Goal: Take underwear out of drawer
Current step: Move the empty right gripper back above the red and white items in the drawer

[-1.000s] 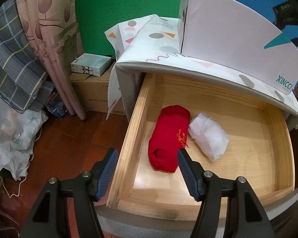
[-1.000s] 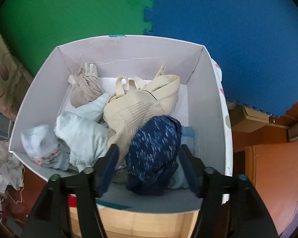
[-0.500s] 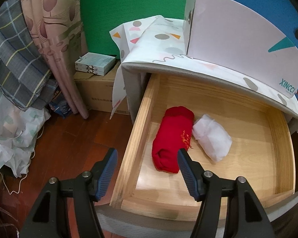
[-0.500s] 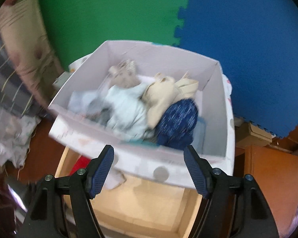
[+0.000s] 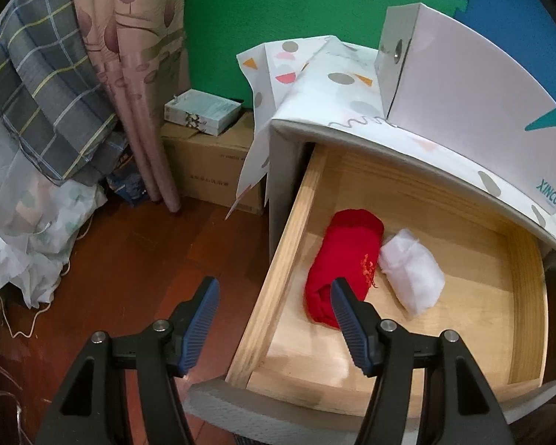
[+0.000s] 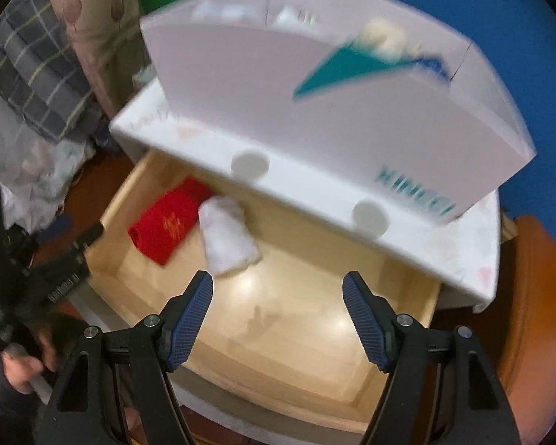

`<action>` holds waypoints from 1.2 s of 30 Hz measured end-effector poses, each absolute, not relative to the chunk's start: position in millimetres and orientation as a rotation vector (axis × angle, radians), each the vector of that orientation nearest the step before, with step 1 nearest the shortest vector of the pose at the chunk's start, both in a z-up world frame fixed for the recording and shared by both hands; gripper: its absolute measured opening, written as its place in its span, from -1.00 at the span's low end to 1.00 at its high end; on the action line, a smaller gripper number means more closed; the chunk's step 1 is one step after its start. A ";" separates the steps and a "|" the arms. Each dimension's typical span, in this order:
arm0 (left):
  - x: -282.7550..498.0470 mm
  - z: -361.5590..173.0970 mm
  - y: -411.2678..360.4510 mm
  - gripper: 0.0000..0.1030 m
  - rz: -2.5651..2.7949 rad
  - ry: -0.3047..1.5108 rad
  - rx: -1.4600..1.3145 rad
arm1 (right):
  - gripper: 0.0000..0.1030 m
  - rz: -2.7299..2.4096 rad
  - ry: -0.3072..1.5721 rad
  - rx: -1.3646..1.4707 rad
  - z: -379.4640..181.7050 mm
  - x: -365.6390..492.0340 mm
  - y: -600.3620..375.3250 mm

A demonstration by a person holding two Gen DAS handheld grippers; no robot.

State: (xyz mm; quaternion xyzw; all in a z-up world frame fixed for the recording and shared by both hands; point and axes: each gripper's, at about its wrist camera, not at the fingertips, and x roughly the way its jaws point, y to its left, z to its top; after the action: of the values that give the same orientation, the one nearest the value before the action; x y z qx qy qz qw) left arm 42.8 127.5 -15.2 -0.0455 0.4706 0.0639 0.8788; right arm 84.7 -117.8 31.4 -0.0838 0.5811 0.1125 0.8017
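Two rolled bundles of underwear lie side by side on the floor of the open wooden drawer (image 5: 526,296): one red roll (image 5: 343,259) with a small gold mark, and one white roll (image 5: 413,276) just to its right, the pair touching or nearly so. Both sit toward the drawer's left half. One white storage box (image 5: 474,111) stands on the cabinet top above, on a single patterned cloth (image 5: 315,74); the blurred right wrist view shows clothes heaped inside it, too smeared to count. The left gripper (image 5: 272,306) hovers above the drawer's left front corner, spread wide and empty, one finger over the wood floor and one over the red roll. The right gripper (image 6: 278,302) hangs over the drawer's middle, also spread wide with nothing between its fingers, the white roll just beyond its left fingertip.
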 end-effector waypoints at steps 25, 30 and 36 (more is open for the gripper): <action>41.9 -20.6 156.3 0.24 0.147 1.063 -0.127 | 0.36 0.333 1.339 -0.241 -60.2 105.4 -75.9; 42.4 -21.3 145.1 0.24 0.131 1.066 -0.072 | 0.36 0.338 1.355 -0.250 -70.2 110.4 -70.7; 43.7 -22.6 142.1 0.24 0.109 1.072 -0.063 | 0.36 0.348 1.362 -0.262 -74.0 112.3 -68.5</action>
State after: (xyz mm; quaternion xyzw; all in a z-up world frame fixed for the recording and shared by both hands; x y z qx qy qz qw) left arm 43.7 142.1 -22.6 -0.0301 0.5105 0.0517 0.8578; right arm 112.3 -68.5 -74.0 -0.1200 0.6244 0.1597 0.7551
